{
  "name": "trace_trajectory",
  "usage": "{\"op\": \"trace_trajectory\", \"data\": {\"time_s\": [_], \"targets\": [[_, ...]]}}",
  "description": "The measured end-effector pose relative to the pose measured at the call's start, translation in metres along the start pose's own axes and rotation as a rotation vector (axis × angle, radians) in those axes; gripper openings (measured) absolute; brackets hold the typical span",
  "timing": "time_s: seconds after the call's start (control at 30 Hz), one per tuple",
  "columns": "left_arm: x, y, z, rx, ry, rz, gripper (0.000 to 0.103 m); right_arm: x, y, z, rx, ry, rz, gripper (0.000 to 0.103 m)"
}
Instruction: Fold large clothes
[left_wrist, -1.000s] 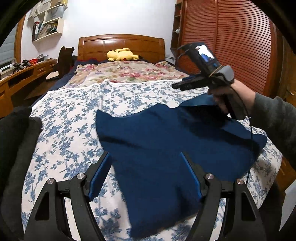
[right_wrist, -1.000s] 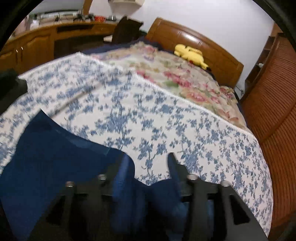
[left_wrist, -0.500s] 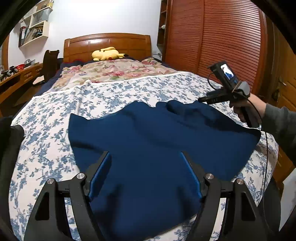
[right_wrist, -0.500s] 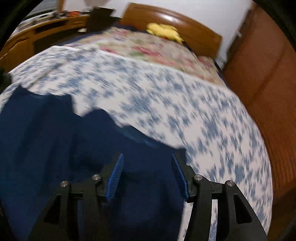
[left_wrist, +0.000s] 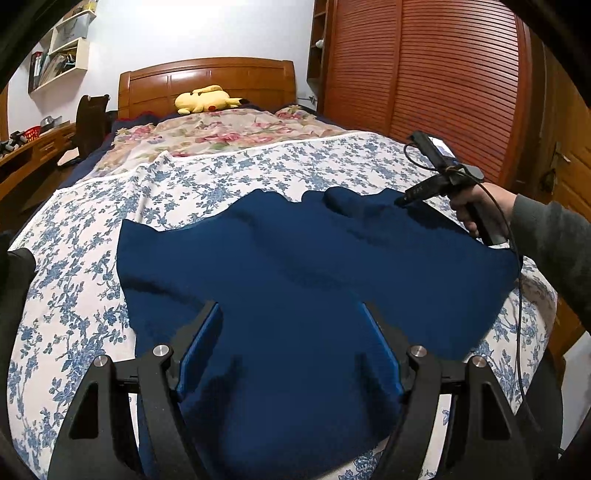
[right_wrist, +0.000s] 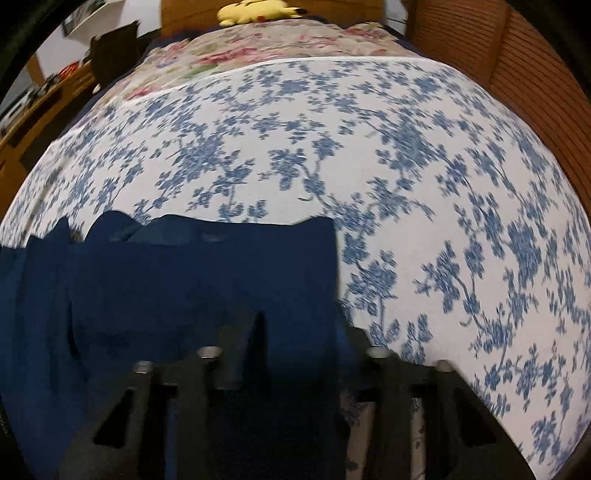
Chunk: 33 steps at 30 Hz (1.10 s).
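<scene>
1. So far, little of the folding looks done: the dark blue garment lies spread across the near end of the bed, on the blue-flowered sheet, with its far edge bunched and uneven.
2. Judging by its irregular outline, no clean fold shows yet; squaring it and folding it over appear to remain.
3. Nearest the camera, the left gripper hovers over the garment's near part with its jaws spread wide, nothing pinched between them.
4. At the far right corner of the garment, the right gripper has just been closing its jaws; the right wrist view shows cloth lying between them, but blur and darkness stop me telling whether the pads press on it.
5. Hidden parts: the garment's near hem runs out of frame behind the left gripper, sleeves and collar cannot be told apart, and the right wrist view is smeared by motion.
</scene>
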<state>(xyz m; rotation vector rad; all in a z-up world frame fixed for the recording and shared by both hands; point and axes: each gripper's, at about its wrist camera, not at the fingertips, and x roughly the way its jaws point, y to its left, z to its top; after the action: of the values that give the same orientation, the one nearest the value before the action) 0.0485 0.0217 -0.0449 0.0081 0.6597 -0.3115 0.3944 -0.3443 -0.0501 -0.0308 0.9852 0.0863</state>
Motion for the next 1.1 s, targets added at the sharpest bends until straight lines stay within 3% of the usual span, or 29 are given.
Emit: {"op": "trace_trajectory", "data": {"time_s": [0.03, 0.17, 0.23, 0.3, 0.47, 0.5, 0.6, 0.63, 0.73, 0.97, 1.1], "targets": [[0.0, 0.0, 0.0, 0.0, 0.0, -0.001, 0.076, 0.0, 0.002, 0.0, -0.021, -0.002, -0.004, 0.006], [0.001, -0.002, 0.0, 0.002, 0.002, -0.003, 0.076, -0.02, 0.017, -0.006, -0.101, -0.067, -0.026, 0.004], [0.001, -0.002, -0.001, 0.002, 0.003, -0.002, 0.076, -0.032, 0.012, -0.007, -0.077, -0.127, -0.043, 0.003], [0.001, -0.002, -0.001, 0.002, 0.004, -0.001, 0.076, -0.039, 0.001, -0.005, -0.033, -0.164, -0.113, 0.003], [0.001, -0.002, -0.001, 0.001, 0.003, 0.0, 0.076, -0.026, -0.012, -0.008, 0.013, -0.103, -0.184, 0.003], [0.001, -0.002, -0.002, 0.001, 0.003, 0.0, 0.076, -0.028, -0.012, -0.009, 0.013, -0.113, -0.19, 0.007], [0.001, -0.002, -0.002, 0.001, 0.003, 0.0, 0.076, -0.036, -0.004, -0.014, -0.004, -0.12, -0.222, 0.029], [0.0, -0.002, -0.002, 0.001, 0.002, -0.001, 0.076, -0.042, 0.002, -0.016, -0.017, -0.124, -0.21, 0.039], [-0.002, -0.002, -0.001, 0.002, -0.007, -0.006, 0.076, -0.066, 0.019, -0.035, -0.07, -0.164, -0.155, 0.052], [-0.009, -0.01, -0.002, 0.015, -0.02, -0.018, 0.076, -0.116, 0.057, -0.114, -0.245, -0.191, 0.0, 0.053], [-0.013, -0.018, -0.004, 0.023, -0.027, -0.03, 0.076, -0.135, 0.053, -0.161, -0.255, -0.194, 0.051, 0.053]]}}
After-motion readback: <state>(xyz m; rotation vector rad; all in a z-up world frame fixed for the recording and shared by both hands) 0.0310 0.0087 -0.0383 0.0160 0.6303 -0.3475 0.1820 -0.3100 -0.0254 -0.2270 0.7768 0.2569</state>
